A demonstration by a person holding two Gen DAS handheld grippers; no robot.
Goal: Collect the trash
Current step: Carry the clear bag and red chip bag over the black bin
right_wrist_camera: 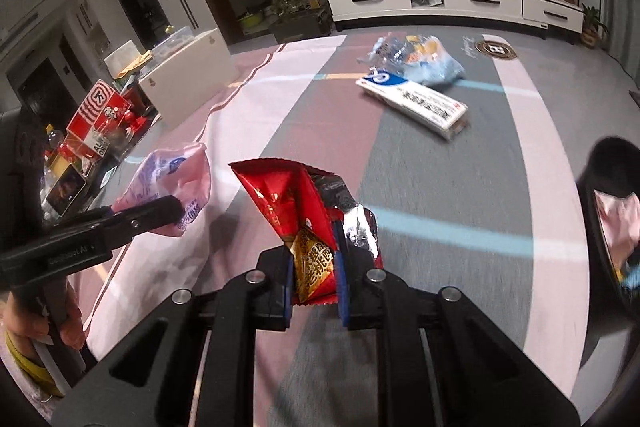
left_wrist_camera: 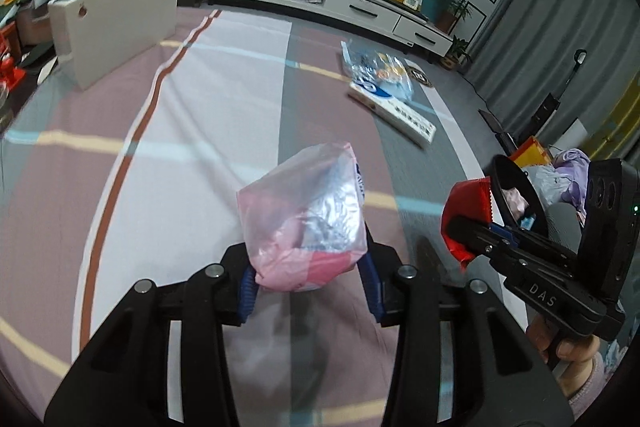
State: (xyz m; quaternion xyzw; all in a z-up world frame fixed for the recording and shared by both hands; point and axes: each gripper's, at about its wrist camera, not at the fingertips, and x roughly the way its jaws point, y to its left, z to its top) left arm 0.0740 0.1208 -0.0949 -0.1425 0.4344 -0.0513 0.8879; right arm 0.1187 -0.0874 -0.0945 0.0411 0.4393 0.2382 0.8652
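Observation:
In the left wrist view my left gripper (left_wrist_camera: 310, 283) is shut on a crumpled pink plastic bag (left_wrist_camera: 304, 219), held above the striped rug. The right wrist view shows the same bag (right_wrist_camera: 168, 183) in that gripper (right_wrist_camera: 172, 211) at the left. My right gripper (right_wrist_camera: 316, 279) is shut on a red and gold foil snack wrapper (right_wrist_camera: 296, 211). It also appears at the right of the left wrist view (left_wrist_camera: 460, 227), with the wrapper (left_wrist_camera: 464, 199) just in front of a black round bin (left_wrist_camera: 516, 191). The bin (right_wrist_camera: 600, 227) holds pink trash.
A flat white and blue box (right_wrist_camera: 416, 99) and a clear plastic bag (right_wrist_camera: 412, 57) lie farther out on the rug (right_wrist_camera: 440, 167). A white board (left_wrist_camera: 116, 27) stands at the left beside clutter. A white TV cabinet (right_wrist_camera: 452, 3) lines the far wall.

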